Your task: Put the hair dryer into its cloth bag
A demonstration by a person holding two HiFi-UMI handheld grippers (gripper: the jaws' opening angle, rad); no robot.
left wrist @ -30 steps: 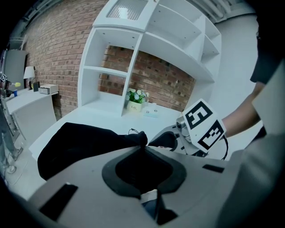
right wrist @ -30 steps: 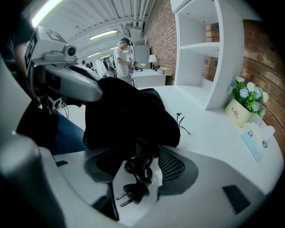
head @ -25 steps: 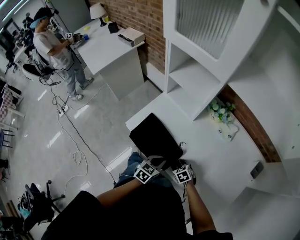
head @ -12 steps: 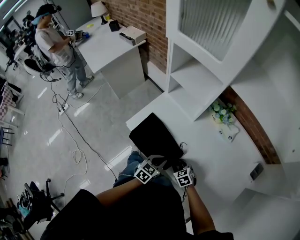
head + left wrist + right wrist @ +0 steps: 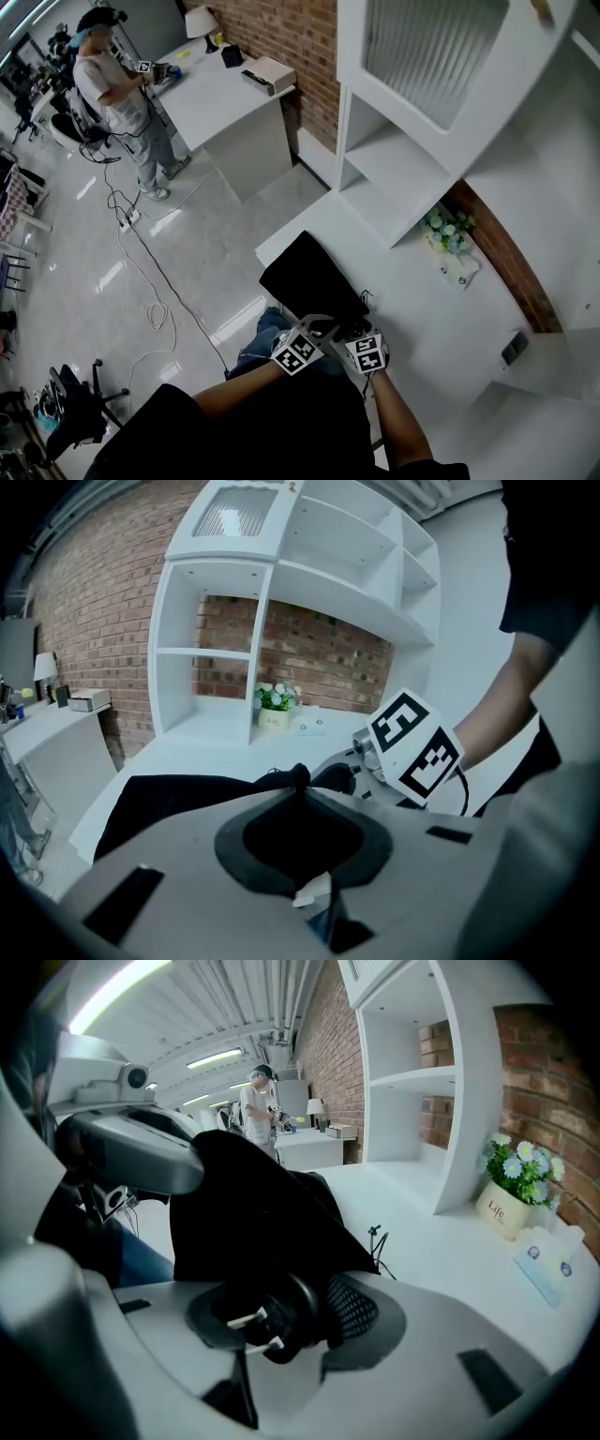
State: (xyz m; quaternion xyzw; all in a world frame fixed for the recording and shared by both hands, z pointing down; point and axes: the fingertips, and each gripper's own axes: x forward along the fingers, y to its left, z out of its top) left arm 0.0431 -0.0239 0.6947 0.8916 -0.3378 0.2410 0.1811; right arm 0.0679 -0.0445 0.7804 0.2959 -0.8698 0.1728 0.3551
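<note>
White counter (image 5: 427, 309) beneath black cloth bag (image 5: 309, 277); hair dryer (image 5: 291, 1314) largely unseen.

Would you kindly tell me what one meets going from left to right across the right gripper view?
left gripper → cloth bag → shelf unit → flower pot

1. "Life" in dark script on the white flower pot (image 5: 274, 721), well beyond the tips of the left claw (image 5: 298, 782), slightly to their left.
2. Smaller line beneath it: too small to read.
</note>
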